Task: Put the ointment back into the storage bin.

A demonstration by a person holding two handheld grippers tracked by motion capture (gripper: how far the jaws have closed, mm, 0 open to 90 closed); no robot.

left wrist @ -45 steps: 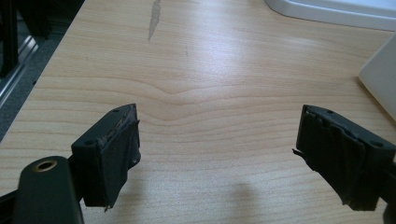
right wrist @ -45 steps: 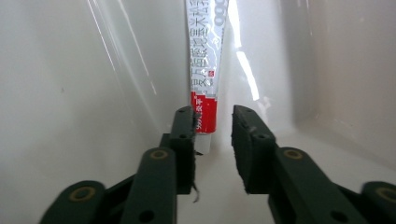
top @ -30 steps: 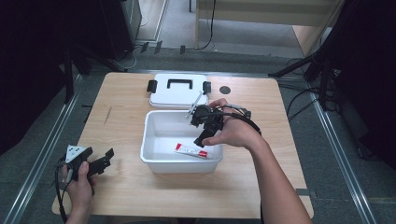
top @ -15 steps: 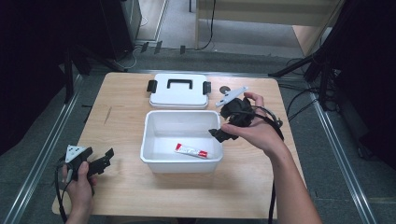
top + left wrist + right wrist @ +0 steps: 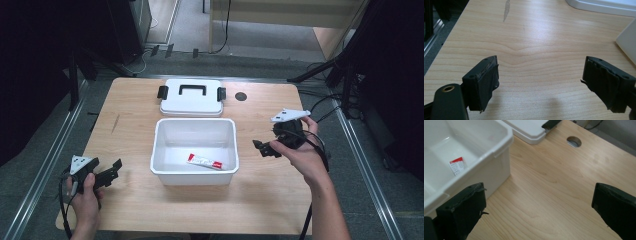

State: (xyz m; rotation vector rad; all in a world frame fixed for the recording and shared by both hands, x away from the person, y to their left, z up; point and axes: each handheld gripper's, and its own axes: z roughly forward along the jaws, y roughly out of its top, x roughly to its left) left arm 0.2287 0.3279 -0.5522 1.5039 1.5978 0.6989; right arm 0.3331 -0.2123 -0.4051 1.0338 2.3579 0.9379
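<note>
High view looks down over the table [image 5: 130,105], gripper views sit close above its wood, right sharing the bin [image 5: 499,142]

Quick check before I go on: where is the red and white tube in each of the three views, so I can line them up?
High view: the tube lies flat on the floor of the white bin, toward its near right.
Left gripper view: not in it.
Right gripper view: its red end shows inside the bin, upper left.
Shared landmark: the white lid, along the top edge in both gripper views.
</note>
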